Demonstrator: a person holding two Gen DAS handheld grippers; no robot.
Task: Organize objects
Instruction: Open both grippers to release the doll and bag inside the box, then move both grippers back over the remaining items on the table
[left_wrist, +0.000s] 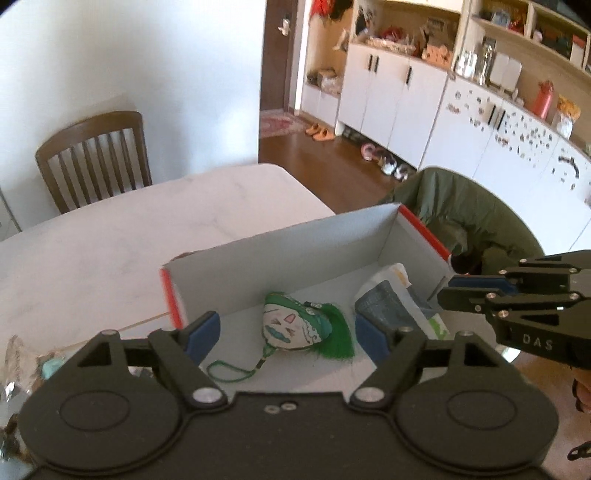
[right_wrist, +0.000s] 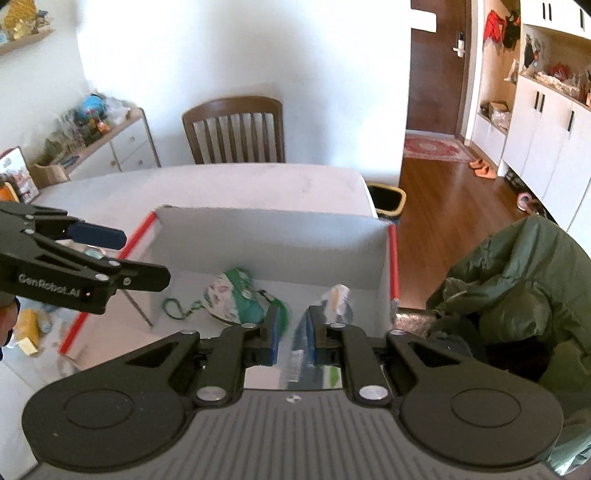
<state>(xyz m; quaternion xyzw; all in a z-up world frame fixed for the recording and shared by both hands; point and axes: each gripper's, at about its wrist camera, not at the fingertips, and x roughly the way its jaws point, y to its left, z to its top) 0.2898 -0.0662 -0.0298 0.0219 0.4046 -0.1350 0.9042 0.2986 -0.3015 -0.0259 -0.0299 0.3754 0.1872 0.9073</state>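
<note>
Cardboard box (left_wrist: 325, 240), white inside with red edges, sits on the pale marble table (left_wrist: 110, 236) and takes up most of both views. Inside it lie a painted green-and-white charm (left_wrist: 295, 323) with a green tassel and cord, and beside it a packet (left_wrist: 388, 295) with a denim-blue print.

The left gripper (left_wrist: 284, 332) hovers over the near rim of the box with its blue pads spread wide and nothing between them; the charm lies on the box floor below, untouched. The right gripper (right_wrist: 293, 341) has its pads drawn close together around a thin, clear-wrapped item (right_wrist: 295, 363) with a bristle-like white strip, possibly a packaged toothbrush; it appears pinched there, though blur makes contact hard to confirm.

The step in hand seems to be lowering that item into the box next to the packet. To do it well, the right gripper should go down well inside the walls, clear of the right red edge, and open only when the wrapper is close to the floor so it lies flat and does not tip onto the charm. The left gripper is best kept back from the other one. More loose items (right_wrist: 29, 332) wait on the table left of the box.
</note>
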